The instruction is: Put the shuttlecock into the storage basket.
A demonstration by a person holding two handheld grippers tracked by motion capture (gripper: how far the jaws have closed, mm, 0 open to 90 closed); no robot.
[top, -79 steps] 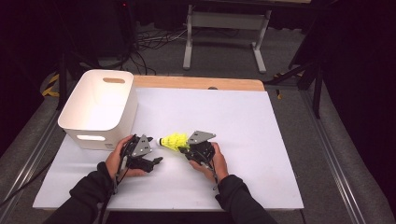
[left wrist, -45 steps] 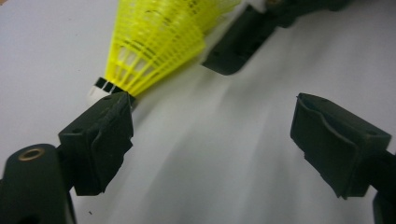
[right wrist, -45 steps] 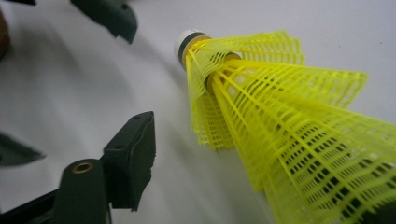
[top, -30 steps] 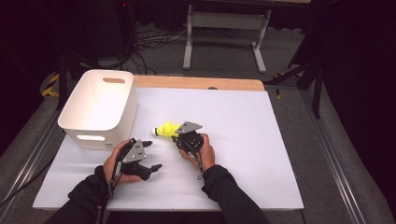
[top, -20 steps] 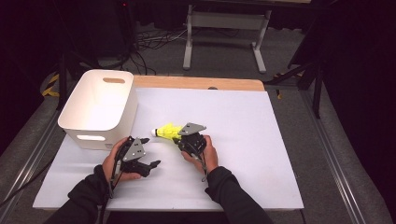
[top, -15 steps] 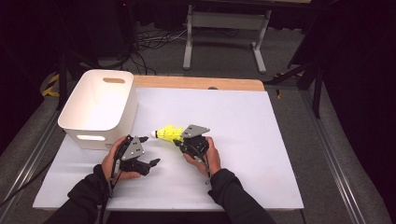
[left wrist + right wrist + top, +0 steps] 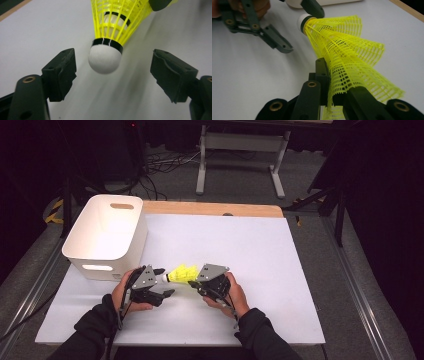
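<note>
The yellow shuttlecock (image 7: 182, 273) is held just above the white counter (image 7: 280, 285), between the two hands, its mesh skirt pinched flat in the right claw (image 7: 329, 97), which is clamped on it. The white cork nose (image 7: 104, 58) is pointed into the left claw (image 7: 112, 72), whose jaws have just been closing but stand apart on either side of it, not touching.

The shuttlecock is judged very light; its skirt is soft and easily crushed, as the buckled mesh suggests, so the firm rounded cork is the better place to be gripped, though it may slip.

Farther off, a white bin (image 7: 107, 237) stands just beyond the left hand (image 7: 125, 295). Nothing is seen in the way.
</note>
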